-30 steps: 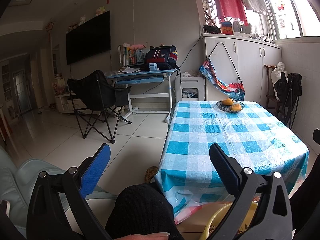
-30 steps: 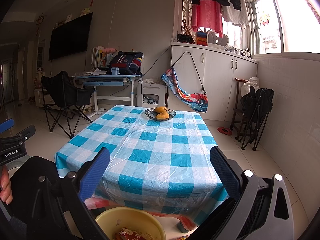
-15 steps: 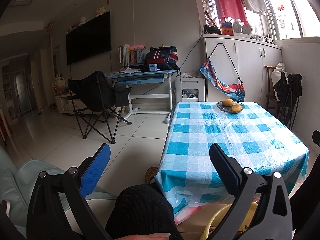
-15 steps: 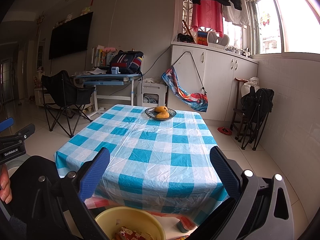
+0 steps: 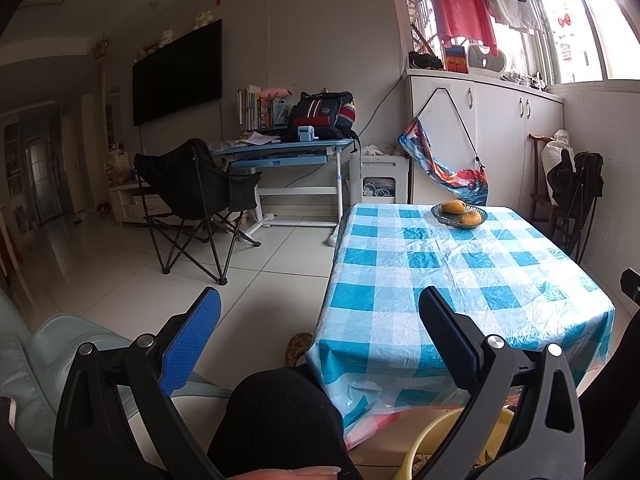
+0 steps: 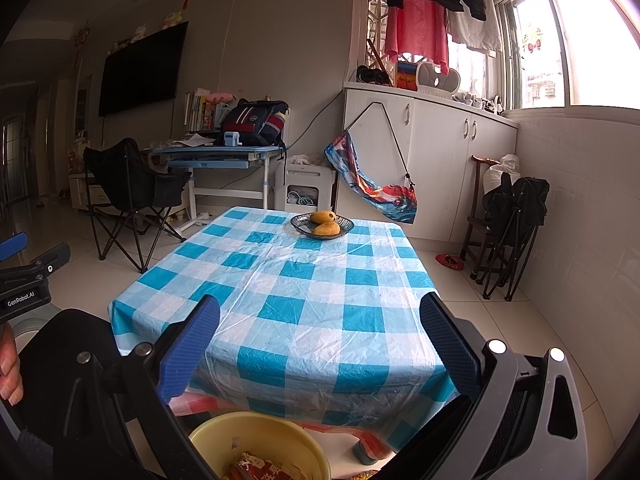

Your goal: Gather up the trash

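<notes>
Trash (image 6: 256,465) sits in the yellow bin (image 6: 224,432) on the floor right below us, red wrappers showing at its bottom, hard against the near edge of the table (image 6: 304,280). We see only blue-checked cloth up there, plus a fruit bowl (image 6: 322,225) at the far end. We'd call this the close of the job, or a pause to scan for more. Our right gripper (image 6: 320,344) hangs above the bin, jaws spread wide, gripping nothing. Our left gripper (image 5: 320,344) is likewise released and empty, over a dark-clothed knee (image 5: 276,420). Next, we reckon, look along the floor around the table; from here we can't tell whether any litter remains.
</notes>
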Tool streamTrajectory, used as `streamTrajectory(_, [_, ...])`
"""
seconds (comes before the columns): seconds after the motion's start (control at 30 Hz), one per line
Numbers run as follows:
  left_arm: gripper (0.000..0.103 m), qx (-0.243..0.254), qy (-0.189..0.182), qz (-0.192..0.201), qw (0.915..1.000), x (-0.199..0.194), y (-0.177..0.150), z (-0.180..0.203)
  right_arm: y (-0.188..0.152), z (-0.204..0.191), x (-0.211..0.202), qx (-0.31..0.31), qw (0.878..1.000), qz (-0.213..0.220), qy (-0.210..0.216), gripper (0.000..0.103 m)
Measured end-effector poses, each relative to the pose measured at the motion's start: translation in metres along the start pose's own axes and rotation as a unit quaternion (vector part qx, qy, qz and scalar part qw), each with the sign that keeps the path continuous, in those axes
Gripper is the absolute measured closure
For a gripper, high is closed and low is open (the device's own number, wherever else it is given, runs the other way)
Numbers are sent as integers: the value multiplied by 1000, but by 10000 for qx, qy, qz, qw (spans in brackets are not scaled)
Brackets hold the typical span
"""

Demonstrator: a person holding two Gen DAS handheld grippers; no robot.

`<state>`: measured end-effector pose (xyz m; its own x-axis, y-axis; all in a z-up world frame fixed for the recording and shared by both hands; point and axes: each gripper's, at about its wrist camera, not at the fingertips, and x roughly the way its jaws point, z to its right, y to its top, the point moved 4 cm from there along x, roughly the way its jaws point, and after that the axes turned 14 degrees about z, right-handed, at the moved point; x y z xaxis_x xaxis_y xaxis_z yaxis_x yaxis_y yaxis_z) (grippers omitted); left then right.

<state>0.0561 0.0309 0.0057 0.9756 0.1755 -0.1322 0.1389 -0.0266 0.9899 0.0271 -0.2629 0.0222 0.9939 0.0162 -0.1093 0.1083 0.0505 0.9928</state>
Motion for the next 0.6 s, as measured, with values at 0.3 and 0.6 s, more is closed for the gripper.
streamTrajectory(0.3, [7,-202,-146,47,9997,-2,0,-4,-6,0,-2,-26,10000,-24,25,7])
streamTrajectory(0.6, [7,-10,-326,-167,9993,2,-6,4,-6,1,-3,-26,10000,-31,38,7])
